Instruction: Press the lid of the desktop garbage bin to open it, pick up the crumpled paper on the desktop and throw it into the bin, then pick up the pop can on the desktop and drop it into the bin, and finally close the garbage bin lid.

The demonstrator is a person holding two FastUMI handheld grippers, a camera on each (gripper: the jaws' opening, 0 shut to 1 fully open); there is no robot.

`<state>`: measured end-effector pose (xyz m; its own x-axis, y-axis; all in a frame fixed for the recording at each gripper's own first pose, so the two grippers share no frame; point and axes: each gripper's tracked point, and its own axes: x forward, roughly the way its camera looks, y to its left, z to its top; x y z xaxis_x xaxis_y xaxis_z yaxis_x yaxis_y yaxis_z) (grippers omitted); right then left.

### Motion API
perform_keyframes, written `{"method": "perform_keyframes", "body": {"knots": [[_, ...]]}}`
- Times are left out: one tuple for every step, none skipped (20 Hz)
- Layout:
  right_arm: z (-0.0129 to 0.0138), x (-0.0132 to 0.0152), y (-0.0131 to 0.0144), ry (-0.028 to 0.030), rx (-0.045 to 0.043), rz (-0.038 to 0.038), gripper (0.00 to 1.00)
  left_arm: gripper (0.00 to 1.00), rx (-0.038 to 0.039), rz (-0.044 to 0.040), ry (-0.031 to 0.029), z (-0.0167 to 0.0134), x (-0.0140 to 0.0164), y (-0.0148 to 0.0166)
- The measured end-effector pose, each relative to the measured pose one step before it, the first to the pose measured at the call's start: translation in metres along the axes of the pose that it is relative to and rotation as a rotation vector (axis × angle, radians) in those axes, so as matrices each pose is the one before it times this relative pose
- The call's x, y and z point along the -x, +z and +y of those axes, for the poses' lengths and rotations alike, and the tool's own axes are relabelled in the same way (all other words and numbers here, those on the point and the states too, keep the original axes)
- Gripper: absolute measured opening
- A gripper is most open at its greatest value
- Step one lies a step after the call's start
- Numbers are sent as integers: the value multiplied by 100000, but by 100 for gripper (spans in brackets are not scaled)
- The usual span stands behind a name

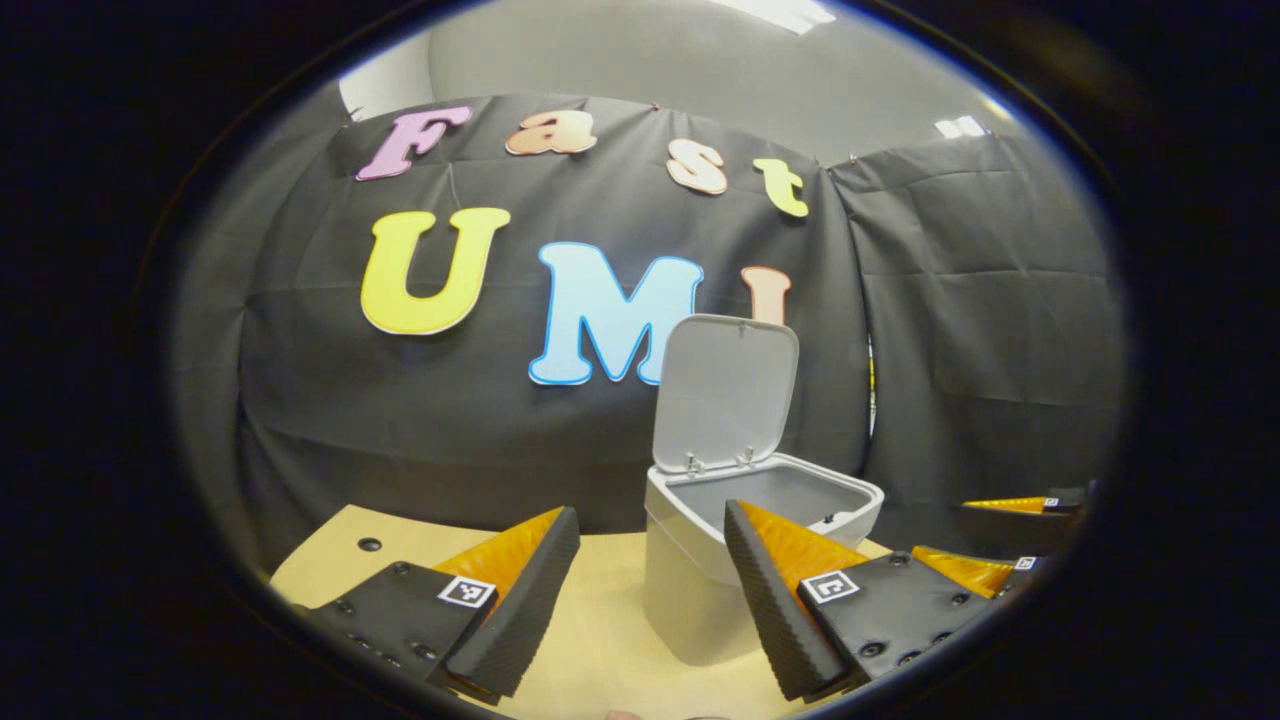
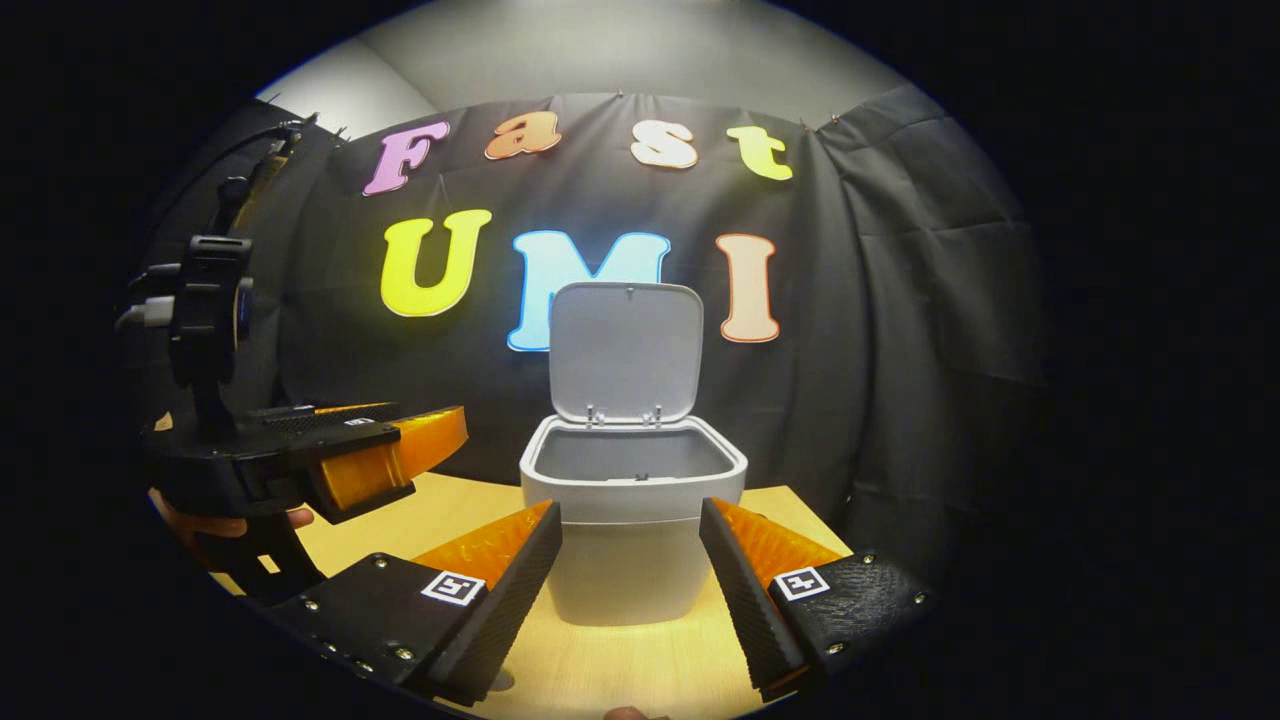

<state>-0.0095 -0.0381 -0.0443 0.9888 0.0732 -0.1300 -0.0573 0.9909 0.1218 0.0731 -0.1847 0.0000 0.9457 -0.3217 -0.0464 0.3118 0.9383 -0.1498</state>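
Left gripper (image 1: 650,590) spread wide, holding nothing, hovering above table (image 1: 600,640). Right gripper (image 2: 630,580) likewise wide apart, nothing between fingers. Garbage bin (image 2: 632,520) on table just ahead of both, lid (image 2: 625,350) standing upright, open.

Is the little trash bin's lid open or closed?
Open. The lid stands upright behind the bin, and you can see down into its hollow inside.

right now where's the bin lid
In the right gripper view the lid stands raised, hinged at the back of the open bin, against the black cloth wall.
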Motion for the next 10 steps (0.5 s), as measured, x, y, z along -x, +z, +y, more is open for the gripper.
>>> {"method": "perform_keyframes", "body": {"knots": [[442, -3, -2, 965, 85, 193, 90, 100, 294, -99, 692, 319, 437, 12], [482, -18, -199, 1124, 140, 271, 91, 100, 230, -134, 1002, 420, 498, -21], [451, -41, -88, 1053, 155, 234, 91, 100, 46, -147, 1106, 542, 708, 75], [453, -53, -143, 1001, 130, 289, 91, 100, -126, -66, 1272, 467, 508, 30], [461, -146, -118, 1106, 143, 229, 91, 100, -201, -166, 1202, 591, 496, 54], [520, 78, -117, 1118, 120, 231, 91, 100, -318, -178, 1363, 535, 487, 107], [420, -115, -76, 948, -51, 35, 91, 100, -336, -109, 1174, 527, 424, 3], [478, -124, -202, 1197, -169, 337, 91, 100, -399, 105, 1372, 567, 422, -27], [602, -47, -211, 1509, -123, 577, 91, 100, -372, 6, 967, 506, 343, 105], [637, -36, -289, 1283, -42, 589, 91, 100, -123, -60, 884, 467, 413, -46]]}}
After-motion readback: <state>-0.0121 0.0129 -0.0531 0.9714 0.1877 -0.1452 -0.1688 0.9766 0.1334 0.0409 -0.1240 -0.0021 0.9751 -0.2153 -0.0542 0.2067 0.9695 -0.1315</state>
